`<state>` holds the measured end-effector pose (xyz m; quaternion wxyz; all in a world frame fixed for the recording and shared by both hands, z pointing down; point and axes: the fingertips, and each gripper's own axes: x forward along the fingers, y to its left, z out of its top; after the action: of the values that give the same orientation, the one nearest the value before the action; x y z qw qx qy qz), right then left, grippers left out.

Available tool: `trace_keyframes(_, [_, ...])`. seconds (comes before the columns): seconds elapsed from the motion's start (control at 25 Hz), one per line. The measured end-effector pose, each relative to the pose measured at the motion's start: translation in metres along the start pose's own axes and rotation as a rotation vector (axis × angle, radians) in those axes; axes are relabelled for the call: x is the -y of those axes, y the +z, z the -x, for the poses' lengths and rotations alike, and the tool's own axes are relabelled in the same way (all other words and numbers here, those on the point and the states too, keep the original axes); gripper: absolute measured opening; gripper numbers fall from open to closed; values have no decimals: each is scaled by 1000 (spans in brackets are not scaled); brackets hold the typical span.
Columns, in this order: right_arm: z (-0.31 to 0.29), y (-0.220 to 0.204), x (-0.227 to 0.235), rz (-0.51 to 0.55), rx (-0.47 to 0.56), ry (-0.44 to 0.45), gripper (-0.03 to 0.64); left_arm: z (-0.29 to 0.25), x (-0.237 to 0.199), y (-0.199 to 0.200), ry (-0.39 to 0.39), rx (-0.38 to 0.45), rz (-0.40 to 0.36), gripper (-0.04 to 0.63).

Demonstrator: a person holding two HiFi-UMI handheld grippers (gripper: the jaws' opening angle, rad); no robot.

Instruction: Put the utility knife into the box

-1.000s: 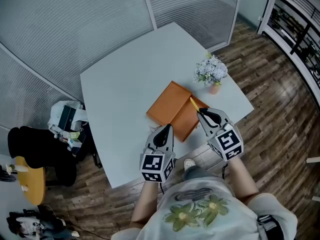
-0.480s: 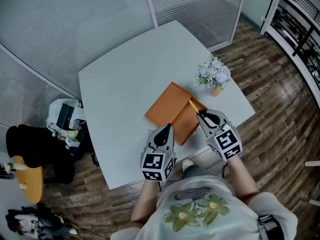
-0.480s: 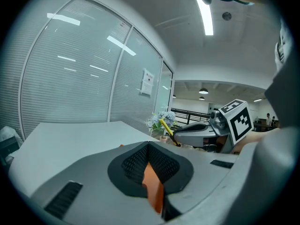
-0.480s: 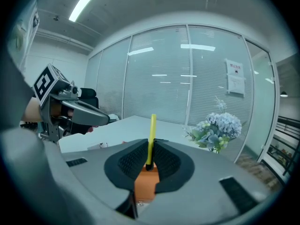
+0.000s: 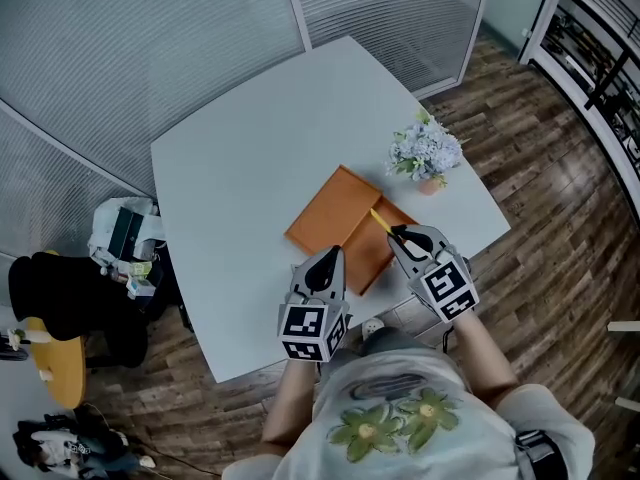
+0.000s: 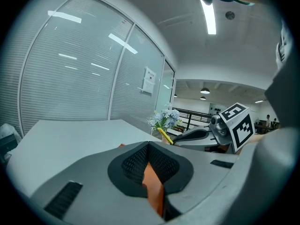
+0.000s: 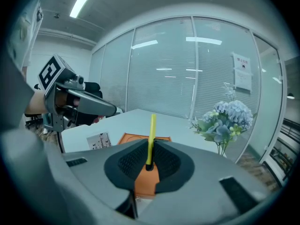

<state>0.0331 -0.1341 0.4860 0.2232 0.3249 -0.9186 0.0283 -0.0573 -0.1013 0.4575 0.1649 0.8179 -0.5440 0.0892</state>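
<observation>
A white, smooth-topped table (image 5: 230,158) is filling the middle of the head view. An orange box (image 5: 335,223) is lying flat on it toward the near edge. It is showing as two shallow rectangular panels side by side, with matte orange faces and a thin raised rim. No view is showing anything lying in either panel.

At the box's lower left edge the left gripper (image 5: 328,260) is pointing at it. In the left gripper view its ribbed black pads (image 6: 136,161) are pressing together at the tips with nothing between them. Only a sliver of orange is showing through the slit below.

Right of it, the right gripper (image 5: 394,234) is hanging over the box's right panel. Its pads (image 7: 129,161) are closing narrowly on the utility knife (image 7: 151,137). The knife is a slim yellow plastic bar, jutting forward past the tips (image 5: 379,218) over the orange surface, so it is not yet in the box.

At the table's right edge a bunch of pale blue and white flowers (image 5: 422,153) is standing in a small pinkish pot (image 5: 430,183).
</observation>
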Motion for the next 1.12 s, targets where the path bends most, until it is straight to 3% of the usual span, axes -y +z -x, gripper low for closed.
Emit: trace_keyframes(1.12, [-30,-45,-13,70,-134,83,41,-15,-6,-12,-5,-28,23,0])
